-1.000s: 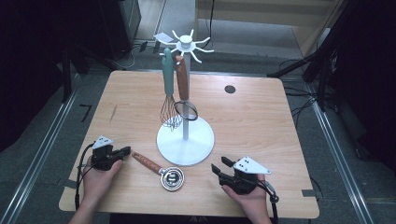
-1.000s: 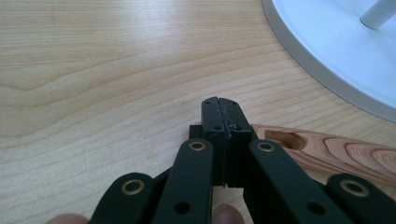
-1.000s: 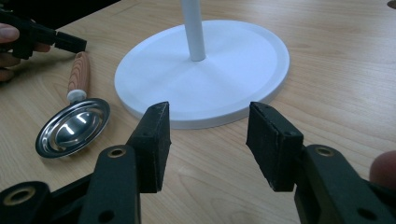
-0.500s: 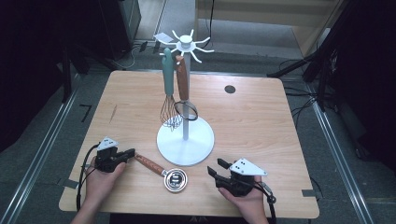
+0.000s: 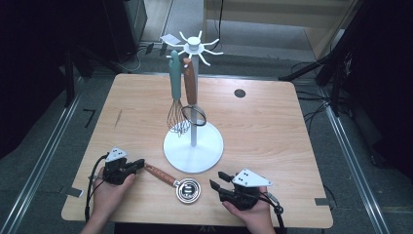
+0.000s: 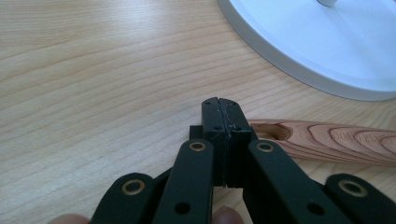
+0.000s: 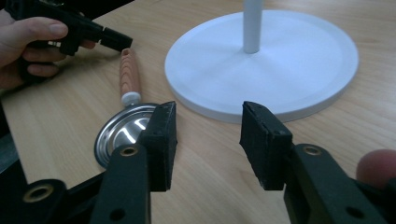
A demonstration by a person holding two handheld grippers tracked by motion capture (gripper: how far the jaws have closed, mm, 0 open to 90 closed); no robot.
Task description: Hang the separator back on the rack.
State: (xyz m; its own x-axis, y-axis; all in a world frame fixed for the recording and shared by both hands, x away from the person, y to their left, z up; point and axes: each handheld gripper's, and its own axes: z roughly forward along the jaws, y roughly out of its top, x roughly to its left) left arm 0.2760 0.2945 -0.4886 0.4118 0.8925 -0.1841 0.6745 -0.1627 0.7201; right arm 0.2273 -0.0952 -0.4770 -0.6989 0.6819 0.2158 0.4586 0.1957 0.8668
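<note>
**Two grippers flank a strainer on the tabletop**

On a wooden tabletop (image 5: 272, 126), a white stand (image 5: 194, 146) holds a whisk (image 5: 177, 105) and another tool hanging. A small metal strainer (image 5: 187, 189) with a wooden handle lies flat just before its base. The left gripper (image 5: 141, 165), fingers clenched on nothing, sits at the handle's end; the right gripper (image 5: 218, 180), fingers apart and just closing, grasps nothing.

Even overhead light on the table (image 5: 272, 126), dark surroundings, soft shadows, glare on white base (image 7: 299, 60), near jaws slightly soft
</note>
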